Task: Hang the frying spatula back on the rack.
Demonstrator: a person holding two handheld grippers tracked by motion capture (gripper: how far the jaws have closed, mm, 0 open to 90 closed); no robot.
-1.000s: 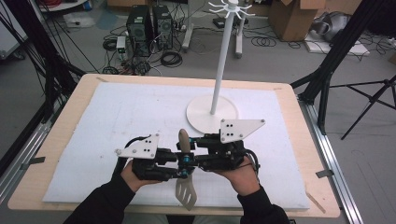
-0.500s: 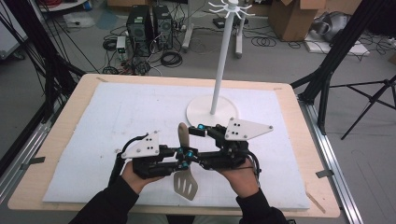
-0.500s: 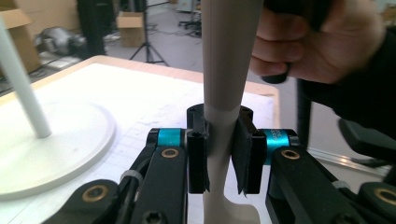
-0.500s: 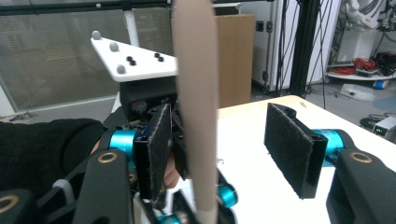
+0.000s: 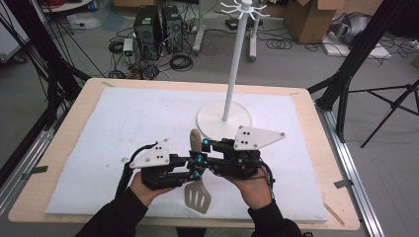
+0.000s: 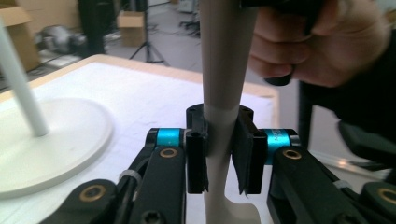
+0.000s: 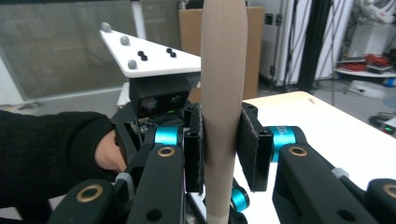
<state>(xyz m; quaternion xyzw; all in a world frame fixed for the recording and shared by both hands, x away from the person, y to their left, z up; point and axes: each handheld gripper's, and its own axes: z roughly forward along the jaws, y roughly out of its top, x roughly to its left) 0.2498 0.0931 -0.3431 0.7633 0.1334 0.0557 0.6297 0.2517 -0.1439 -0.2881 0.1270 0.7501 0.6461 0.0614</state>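
Note:
A spatula [image 5: 196, 148] with a beige handle and a grey slotted head stands nearly upright above the white mat, head down toward the front edge. My left gripper [image 5: 192, 168] is shut on the lower handle, just above the head; in the left gripper view the pads [image 6: 196, 161] press the spatula [image 6: 223, 70] from both sides. My right gripper [image 5: 202, 149] comes from the opposite side and is shut on the handle higher up. In the right gripper view the spatula [image 7: 223, 70] sits squeezed between the pads [image 7: 247, 149].
A white hook stand [image 5: 234, 64] rises from a round base [image 5: 217, 123] just beyond the grippers, also seen as the base [image 6: 46, 144] in the left gripper view. The white mat [image 5: 113, 123] covers the wooden table [image 5: 64, 143]. Tripods and cables lie on the floor around.
Both grippers carried the spatula a little away from the front edge early on. The right gripper's plate shifted right. Both stayed shut on the handle.

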